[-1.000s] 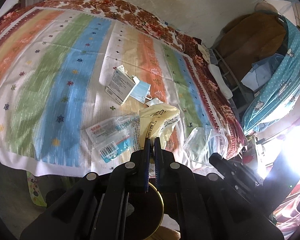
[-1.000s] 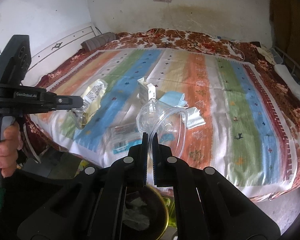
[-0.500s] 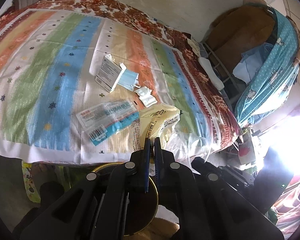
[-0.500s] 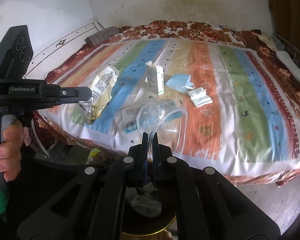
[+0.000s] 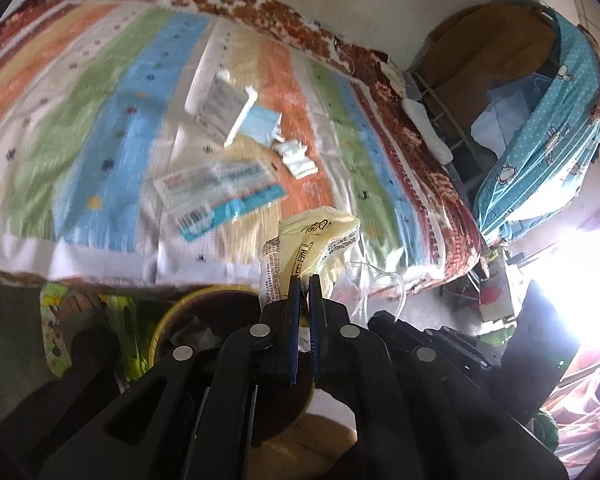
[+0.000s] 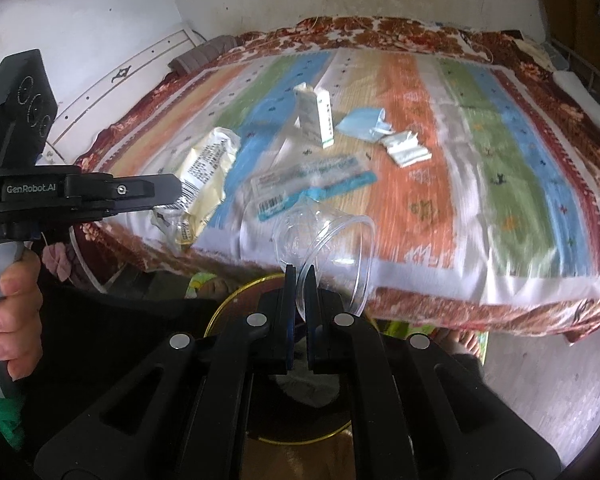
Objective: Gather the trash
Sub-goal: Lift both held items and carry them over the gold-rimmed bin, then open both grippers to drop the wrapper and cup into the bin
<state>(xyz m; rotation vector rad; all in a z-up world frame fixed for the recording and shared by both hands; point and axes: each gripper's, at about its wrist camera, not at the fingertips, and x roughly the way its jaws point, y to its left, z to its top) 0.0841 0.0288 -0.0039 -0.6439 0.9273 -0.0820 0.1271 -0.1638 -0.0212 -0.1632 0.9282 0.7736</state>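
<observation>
Over the bin (image 6: 236, 300) at six o'clock: left gripper (image 5: 304, 280) clamped on yellow wrapper (image 5: 320, 236), right gripper (image 6: 296, 276) pinching clear cup (image 6: 324, 240). Best lowered, centred past the rim before release; light, liable to drift.

The one clear reading is "GenRobot.AI", in pale letters on the black arm of the left tongs (image 6: 168, 194), at nine o'clock in the right wrist view. The yellow wrapper (image 5: 314, 246) they clamp carries dark Chinese-looking print and a barcode, too small to read. The flat blue-and-white packet (image 6: 312, 184) on the bed shows a barcode, its lettering blurred.
</observation>
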